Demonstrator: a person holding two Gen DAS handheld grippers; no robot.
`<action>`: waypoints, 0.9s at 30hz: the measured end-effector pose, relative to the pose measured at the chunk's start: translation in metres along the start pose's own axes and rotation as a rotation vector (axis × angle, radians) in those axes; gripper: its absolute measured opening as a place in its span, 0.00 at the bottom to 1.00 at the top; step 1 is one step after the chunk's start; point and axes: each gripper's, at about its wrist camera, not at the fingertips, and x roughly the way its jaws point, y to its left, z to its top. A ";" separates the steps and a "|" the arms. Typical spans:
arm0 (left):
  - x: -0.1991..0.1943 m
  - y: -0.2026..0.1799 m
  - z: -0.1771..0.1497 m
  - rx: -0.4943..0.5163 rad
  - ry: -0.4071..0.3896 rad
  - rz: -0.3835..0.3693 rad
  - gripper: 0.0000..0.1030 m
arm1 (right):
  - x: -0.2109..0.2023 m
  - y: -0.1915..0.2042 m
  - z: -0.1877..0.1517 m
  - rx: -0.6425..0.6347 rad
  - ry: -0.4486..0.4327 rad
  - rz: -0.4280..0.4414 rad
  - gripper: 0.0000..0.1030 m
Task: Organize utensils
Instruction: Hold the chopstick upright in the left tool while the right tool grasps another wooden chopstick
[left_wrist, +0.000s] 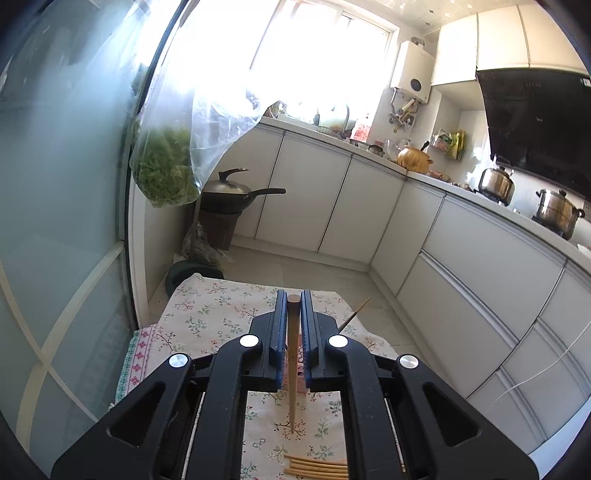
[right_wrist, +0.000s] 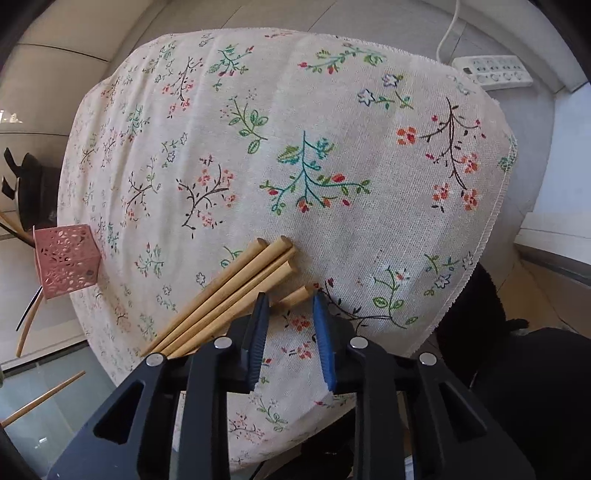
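My left gripper (left_wrist: 293, 295) is shut on a wooden chopstick (left_wrist: 293, 354), held upright with its thin tip pointing down over the floral tablecloth (left_wrist: 207, 314). Several more chopsticks (left_wrist: 317, 469) lie on the cloth below it. In the right wrist view, several chopsticks (right_wrist: 225, 291) lie in a bundle on the cloth (right_wrist: 332, 147). My right gripper (right_wrist: 290, 295) is open, its jaws on either side of the butt end of one chopstick (right_wrist: 295, 295). A pink perforated holder (right_wrist: 66, 260) hangs at the table's left edge with chopsticks sticking out of it.
White kitchen cabinets (left_wrist: 369, 206) line the far side. A wok (left_wrist: 236, 192) sits on a stand by a hanging bag of greens (left_wrist: 166, 173). Steel pots (left_wrist: 496, 184) stand on the counter. A white power strip (right_wrist: 495, 72) lies on the floor beyond the table.
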 end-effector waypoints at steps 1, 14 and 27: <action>0.000 0.000 0.001 -0.004 -0.001 -0.002 0.06 | 0.000 0.003 0.000 0.003 -0.015 -0.008 0.25; 0.002 0.001 0.001 -0.020 0.014 -0.015 0.06 | 0.005 0.032 0.008 0.024 -0.164 -0.051 0.14; 0.003 -0.005 0.000 -0.011 0.011 -0.032 0.06 | -0.077 0.036 0.003 -0.141 -0.312 0.221 0.08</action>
